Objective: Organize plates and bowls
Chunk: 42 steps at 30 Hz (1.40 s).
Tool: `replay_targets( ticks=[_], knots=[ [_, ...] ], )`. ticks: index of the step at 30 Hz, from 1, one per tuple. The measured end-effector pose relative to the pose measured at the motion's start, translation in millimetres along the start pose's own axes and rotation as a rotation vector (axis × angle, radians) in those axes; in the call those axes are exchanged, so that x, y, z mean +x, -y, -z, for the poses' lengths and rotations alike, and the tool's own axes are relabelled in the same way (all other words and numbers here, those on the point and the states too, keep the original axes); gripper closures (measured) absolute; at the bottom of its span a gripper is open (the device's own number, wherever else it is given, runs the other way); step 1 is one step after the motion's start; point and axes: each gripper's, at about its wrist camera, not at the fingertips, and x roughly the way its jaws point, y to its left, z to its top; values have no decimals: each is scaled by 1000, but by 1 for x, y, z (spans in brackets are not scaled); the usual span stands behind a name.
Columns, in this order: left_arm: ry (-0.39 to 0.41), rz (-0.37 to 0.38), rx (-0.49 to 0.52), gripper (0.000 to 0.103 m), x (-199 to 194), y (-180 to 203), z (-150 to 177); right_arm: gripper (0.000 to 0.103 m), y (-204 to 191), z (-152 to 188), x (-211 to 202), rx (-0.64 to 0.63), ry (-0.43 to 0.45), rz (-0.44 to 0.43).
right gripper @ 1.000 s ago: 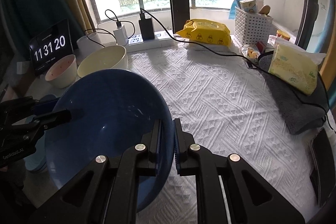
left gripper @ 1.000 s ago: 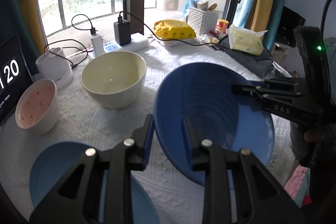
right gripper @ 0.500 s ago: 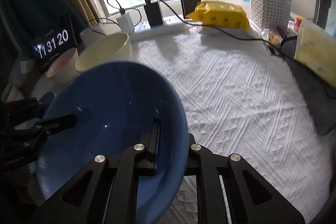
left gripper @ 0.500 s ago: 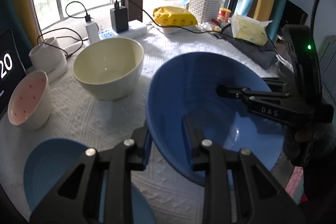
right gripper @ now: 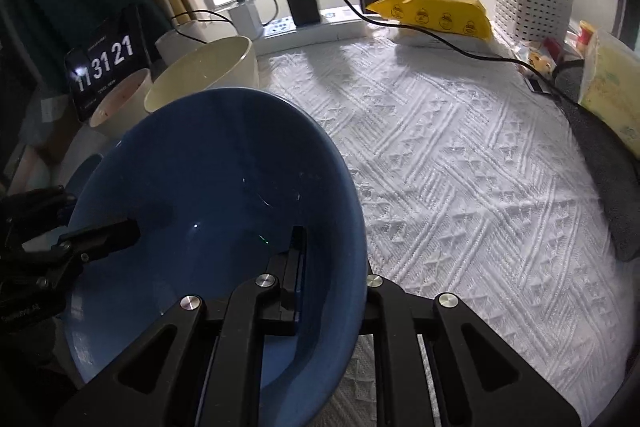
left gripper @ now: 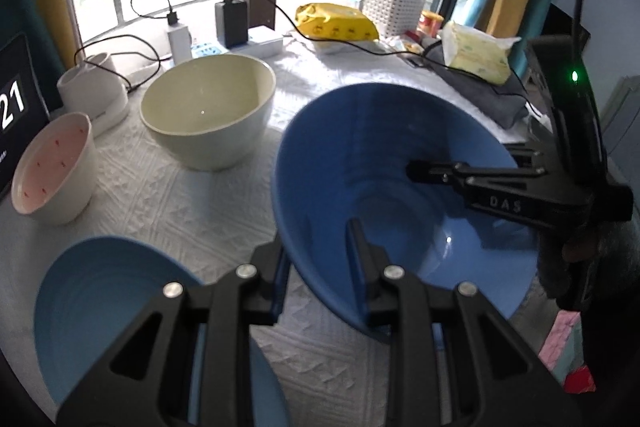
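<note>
A large blue bowl [left gripper: 400, 155] hangs tilted over the white tablecloth, held at two opposite sides. My left gripper [left gripper: 316, 247] is shut on its near rim, one finger outside the wall and one inside. My right gripper [right gripper: 332, 251] is shut on the other rim; its inner finger [right gripper: 298, 247] shows inside the blue bowl [right gripper: 208, 167], and the outer one is hidden behind the wall. A second blue dish [left gripper: 112, 307] lies under my left gripper. Further back stand a cream bowl [left gripper: 208, 111] and a small white bowl with a pink inside [left gripper: 52, 167].
A digital clock [right gripper: 106, 61], chargers and a power strip [right gripper: 316, 27] with trailing cables line the window side. A yellow wipes pack [right gripper: 436, 13], a white basket [right gripper: 532, 3], a tissue pack [left gripper: 476, 57] and a grey cloth [right gripper: 608, 163] stand on the right. The tablecloth [right gripper: 460, 167] covers the table.
The blue bowl has tipped more steeply and sunk toward the table. In the right wrist view its rim now covers the outer finger. The other bowls have kept their places.
</note>
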Motion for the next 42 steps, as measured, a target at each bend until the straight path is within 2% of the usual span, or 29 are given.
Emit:
replay_targets(
  ticks=[4,6,9,11,14,17,24,27,32,36,40,42],
  knots=[
    [-14,36,-29,76,1,-9,-1,88,-1,0,-2,21,18,26],
    [-28,37,-41,76,0,-10,1,79,0,-1,-2,56,21,36],
    [-21,25,-39,75,-5,-10,4,73,-2,-2,-4,69,20,65],
    [-24,19,-63,74,-9,-11,6,58,-4,1,-6,72,30,81],
    [-10,-11,-108,74,-22,-11,7,47,-1,7,-13,115,31,113],
    [42,-32,-163,73,-48,-13,10,44,-1,13,-29,129,36,136],
    [113,-97,-264,66,-100,-25,15,44,-18,10,-90,62,103,174],
    [135,-106,-291,59,-120,-31,7,44,-30,0,-117,30,153,164],
    [201,-126,-279,58,-156,-39,-21,44,-48,-26,-158,17,235,100],
    [184,-120,-281,57,-169,-51,-55,44,-55,-54,-171,16,245,63],
    [121,-98,-285,55,-161,-68,-90,44,-56,-90,-176,12,225,46],
    [111,-109,-287,54,-155,-77,-103,44,-55,-106,-175,13,204,37]
  ],
)
